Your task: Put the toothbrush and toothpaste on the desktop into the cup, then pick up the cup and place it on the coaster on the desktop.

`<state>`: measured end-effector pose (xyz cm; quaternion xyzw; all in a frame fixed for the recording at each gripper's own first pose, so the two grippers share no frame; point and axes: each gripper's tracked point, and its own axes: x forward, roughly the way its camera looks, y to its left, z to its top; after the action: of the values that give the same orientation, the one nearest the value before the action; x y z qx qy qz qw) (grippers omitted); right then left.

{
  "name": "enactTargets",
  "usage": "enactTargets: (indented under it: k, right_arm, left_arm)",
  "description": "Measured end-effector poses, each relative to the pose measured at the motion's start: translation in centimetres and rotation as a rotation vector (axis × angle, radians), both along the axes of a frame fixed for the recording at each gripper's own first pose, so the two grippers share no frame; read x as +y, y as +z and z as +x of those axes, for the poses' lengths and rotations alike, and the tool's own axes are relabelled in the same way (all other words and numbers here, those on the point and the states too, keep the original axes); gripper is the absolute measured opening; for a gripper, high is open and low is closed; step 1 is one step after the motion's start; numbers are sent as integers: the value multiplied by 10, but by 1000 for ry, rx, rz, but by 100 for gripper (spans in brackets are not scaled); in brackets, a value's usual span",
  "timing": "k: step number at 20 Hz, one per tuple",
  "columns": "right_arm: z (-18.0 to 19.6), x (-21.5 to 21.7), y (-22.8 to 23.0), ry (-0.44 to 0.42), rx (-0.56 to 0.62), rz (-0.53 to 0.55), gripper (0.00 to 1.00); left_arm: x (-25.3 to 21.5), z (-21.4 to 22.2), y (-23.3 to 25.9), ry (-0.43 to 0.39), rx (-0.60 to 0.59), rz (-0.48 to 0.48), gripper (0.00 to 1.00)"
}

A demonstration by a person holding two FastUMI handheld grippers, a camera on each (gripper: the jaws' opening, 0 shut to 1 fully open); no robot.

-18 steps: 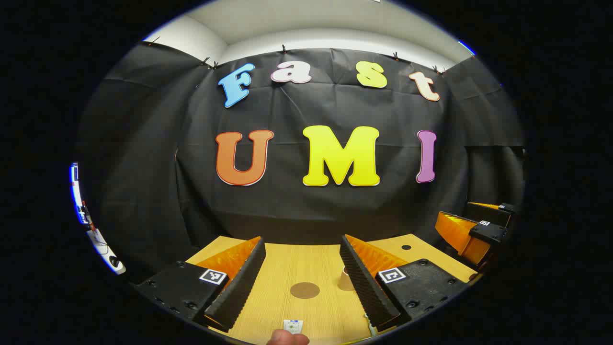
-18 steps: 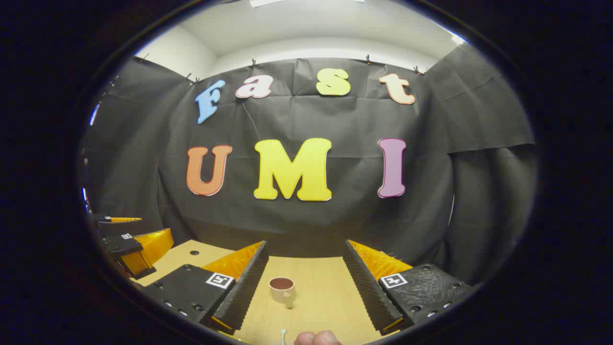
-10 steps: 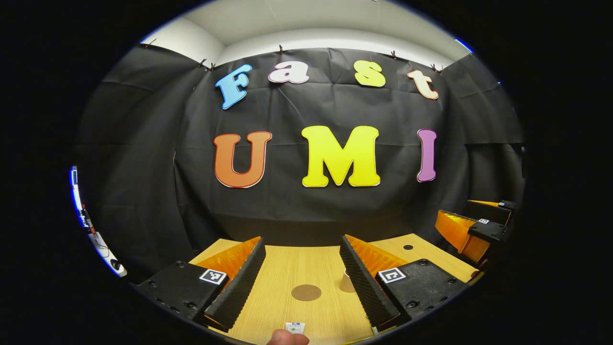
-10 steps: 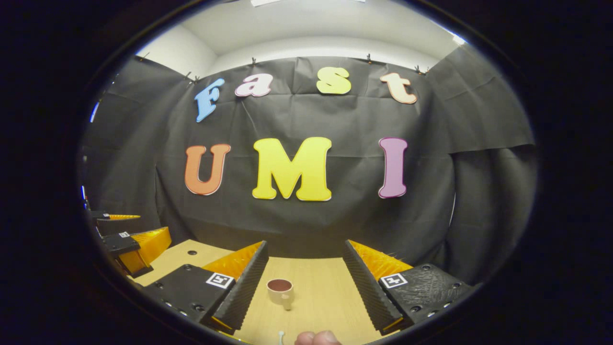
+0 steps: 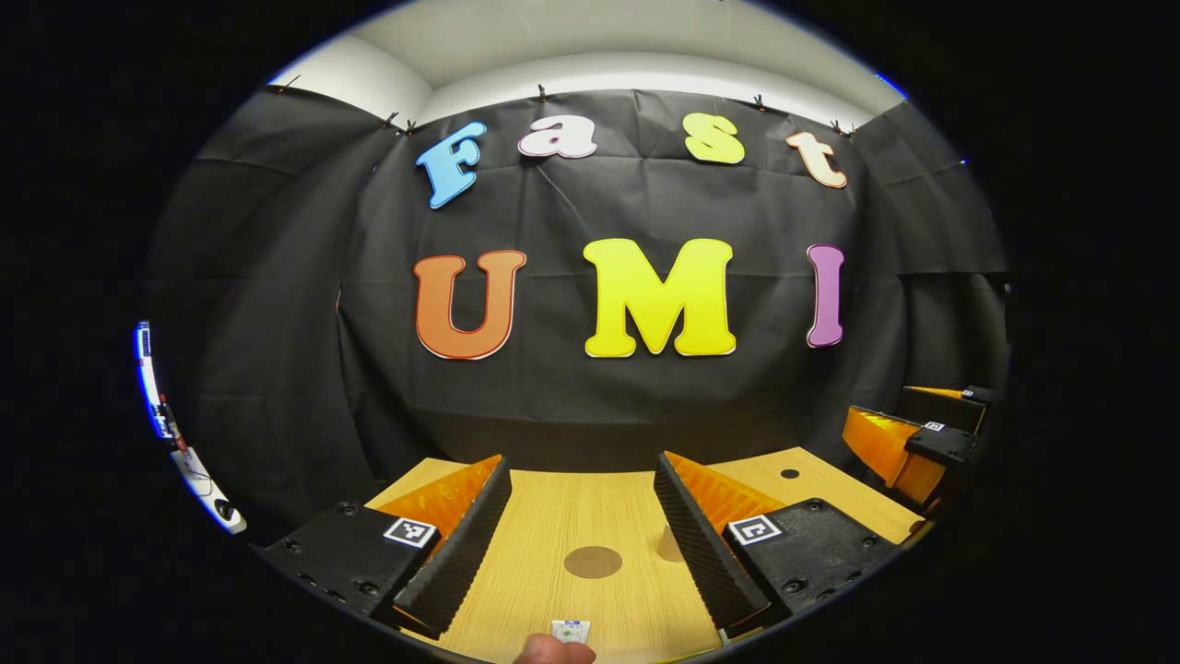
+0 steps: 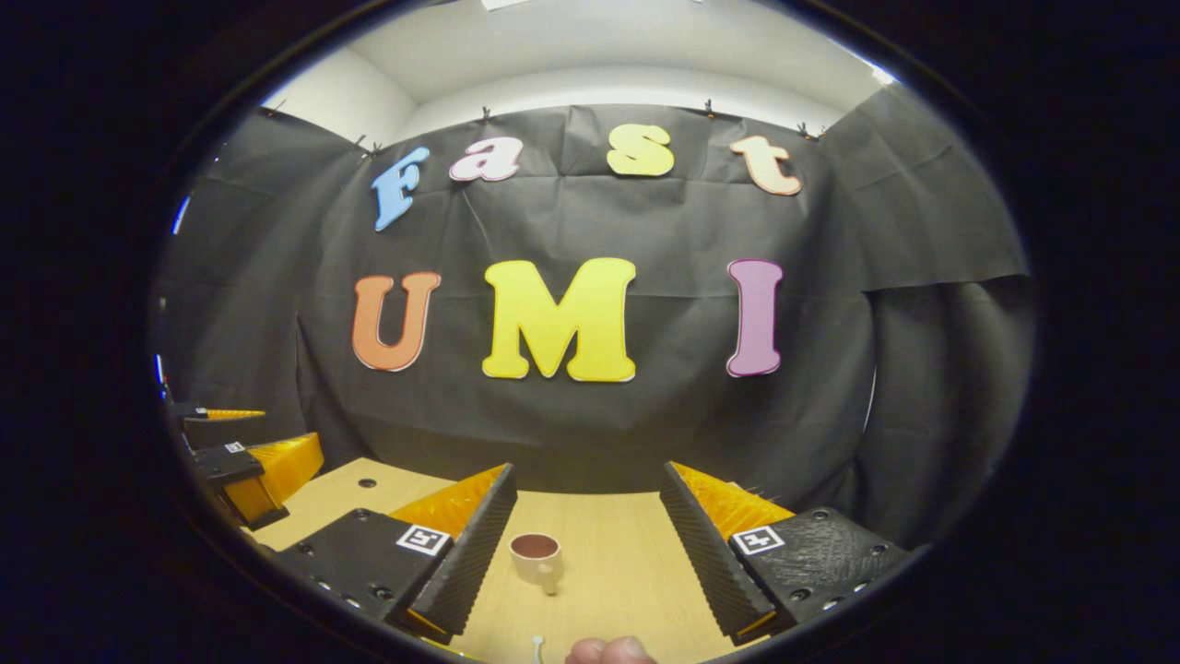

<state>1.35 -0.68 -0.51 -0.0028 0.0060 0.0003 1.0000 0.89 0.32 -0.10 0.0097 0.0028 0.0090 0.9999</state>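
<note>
The light wooden desktop (image 5: pixel 572 516) runs up to the black cloth wall of the booth. On it lies the flat round brown coaster (image 5: pixel 593 562), which serves as the landmark here. In the left gripper view, the left gripper (image 5: pixel 583 526) hangs over the desktop with its two black ribbed fingers spread wide and nothing between them; the coaster lies in that gap. The small white toothpaste tube (image 5: pixel 570 631) lies nearer the camera than the coaster, at the bottom edge beside a fingertip of the person (image 5: pixel 551 651). The beige cup (image 5: pixel 670 544) stands just right of the coaster, mostly hidden behind the left gripper's right finger.

In the right gripper view, the right gripper (image 6: pixel 588 530) also has its fingers wide apart and empty. The cup (image 6: pixel 536 559), dark inside, stands upright between them, nearer the left finger. The white toothbrush tip (image 6: pixel 536 646) shows at the bottom edge, in front of the cup.
</note>
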Motion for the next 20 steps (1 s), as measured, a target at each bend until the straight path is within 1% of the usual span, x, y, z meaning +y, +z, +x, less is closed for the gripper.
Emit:
enactTargets:
  k: [8,12,15,20]
  right_arm:
    - [0,3,-9,1,24,-8,95]
    - [1,7,-27,9,69,-11,95]
    - [0,13,-54,29,148,-17,95]
    - [-13,30,-135,94,392,-52,96]
  left_arm:
    - [2,-1,-8,-1,18,5,99]
    - [5,-1,-21,-4,49,11,99]
    - [10,-5,-36,-8,80,35,99]
    - [21,-18,-72,-13,154,86,99]
